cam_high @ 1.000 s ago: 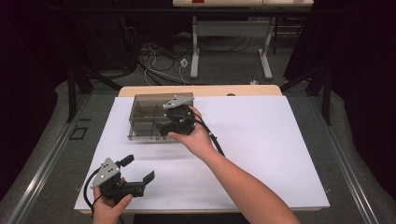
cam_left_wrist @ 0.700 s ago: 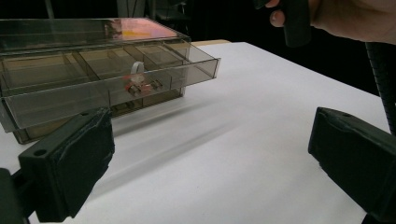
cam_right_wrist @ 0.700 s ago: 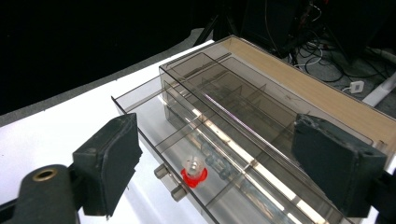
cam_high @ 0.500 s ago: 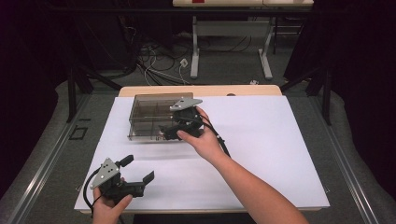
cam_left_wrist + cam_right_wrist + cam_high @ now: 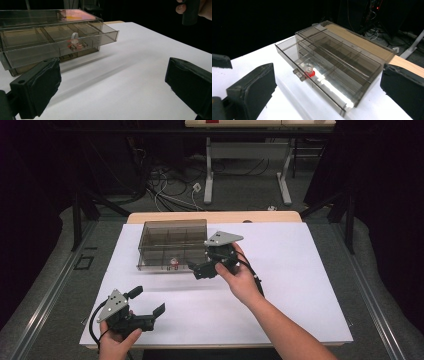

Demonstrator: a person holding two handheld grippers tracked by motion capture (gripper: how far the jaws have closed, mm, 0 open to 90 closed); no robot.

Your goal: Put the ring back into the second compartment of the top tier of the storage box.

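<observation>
Holding my right tongs (image 5: 196, 268) spread wide at the open drawer (image 5: 170, 262) of the smoky box (image 5: 174, 231).
They have just been opening, nothing between them; a small red-and-white piece (image 5: 174, 263) lies in the drawer, toward the table's (image 5: 300, 270) far edge. My left tongs (image 5: 148, 302) wait apart near the front-left corner.

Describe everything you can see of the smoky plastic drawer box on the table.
The drawer box is clear, smoke-tinted plastic, low and rectangular, resting flat on the white table cover near its far left. Its drawer is pulled partly out, split into compartments by thin walls, with a small handle tab in front. A small red and white piece lies in the front middle compartment. Neither tool touches the box.
</observation>
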